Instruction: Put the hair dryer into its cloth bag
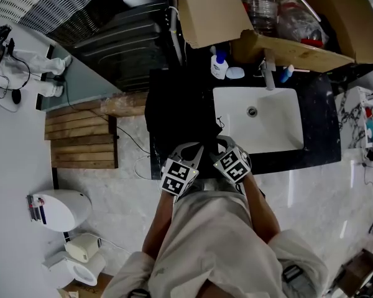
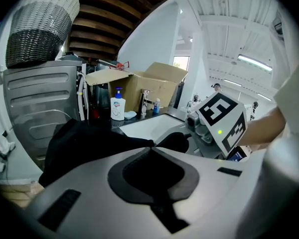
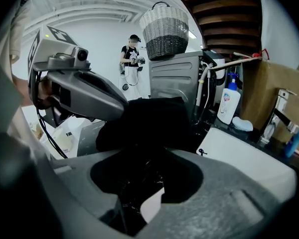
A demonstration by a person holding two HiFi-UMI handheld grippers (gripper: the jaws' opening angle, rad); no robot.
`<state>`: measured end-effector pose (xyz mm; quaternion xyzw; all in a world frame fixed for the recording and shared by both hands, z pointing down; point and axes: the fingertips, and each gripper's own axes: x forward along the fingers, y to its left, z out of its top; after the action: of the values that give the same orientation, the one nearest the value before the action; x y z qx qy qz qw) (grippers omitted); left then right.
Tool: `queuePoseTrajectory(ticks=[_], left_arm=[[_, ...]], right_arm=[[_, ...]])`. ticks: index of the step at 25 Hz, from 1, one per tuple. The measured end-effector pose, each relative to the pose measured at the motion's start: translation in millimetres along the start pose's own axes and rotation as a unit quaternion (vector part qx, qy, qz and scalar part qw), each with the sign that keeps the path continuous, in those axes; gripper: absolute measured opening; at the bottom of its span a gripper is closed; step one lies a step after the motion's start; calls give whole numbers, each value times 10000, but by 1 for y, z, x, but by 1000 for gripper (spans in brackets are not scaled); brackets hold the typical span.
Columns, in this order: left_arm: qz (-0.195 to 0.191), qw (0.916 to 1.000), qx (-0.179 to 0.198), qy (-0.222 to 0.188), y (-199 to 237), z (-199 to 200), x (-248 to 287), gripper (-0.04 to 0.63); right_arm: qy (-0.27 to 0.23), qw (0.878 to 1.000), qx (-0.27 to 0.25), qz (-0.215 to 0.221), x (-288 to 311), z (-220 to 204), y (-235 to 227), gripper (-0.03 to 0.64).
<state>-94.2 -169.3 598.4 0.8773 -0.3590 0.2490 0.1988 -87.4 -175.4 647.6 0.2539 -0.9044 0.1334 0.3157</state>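
Black cloth fills the middle of the head view. It is your one cloth bag, heaped on the dark counter just left of the single white sink. Only this view shows your pose. Both forearms are bent with the elbows drawn back. The left gripper and right gripper sit side by side at the counter's near edge, pointing at the near edge of the bag. You cannot pick the hair dryer out from the black heap in any view.

In the left gripper view your jaw tips meet, closed, with the bag's edge right at them. You cannot tell whether any cloth is caught. This view adds a small green light on the right gripper's marker cube. Farther off stand one soap bottle, one faucet and one cardboard box.

In the right gripper view your jaws stand a little apart and clamp nothing you can see. The bag rises just beyond the gap, and veined dark stone shows through the opening. Far off, one woven basket sits on a washing machine, with a person standing to its left.
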Motion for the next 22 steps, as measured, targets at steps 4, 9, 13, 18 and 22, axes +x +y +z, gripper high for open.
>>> queuePoseTrajectory(ticks=[4, 9, 13, 18, 22], left_arm=[[-9, 10000, 10, -17, 0, 1, 0, 6], [-34, 10000, 6, -37, -1, 4, 0, 6], [-57, 10000, 3, -46, -1, 6, 2, 6], [-91, 9999, 21, -104, -6, 7, 4, 6], [-71, 10000, 22, -41, -8, 6, 6, 6]], right_arm=[[-112, 9999, -67, 21, 9, 6, -4, 150], [-147, 9999, -12, 19, 15, 12, -9, 150], [-248, 9997, -44, -7, 21, 18, -14, 150], [-450, 9990, 15, -32, 24, 30, -19, 150], [-478, 9989, 6, -9, 31, 28, -21, 150]])
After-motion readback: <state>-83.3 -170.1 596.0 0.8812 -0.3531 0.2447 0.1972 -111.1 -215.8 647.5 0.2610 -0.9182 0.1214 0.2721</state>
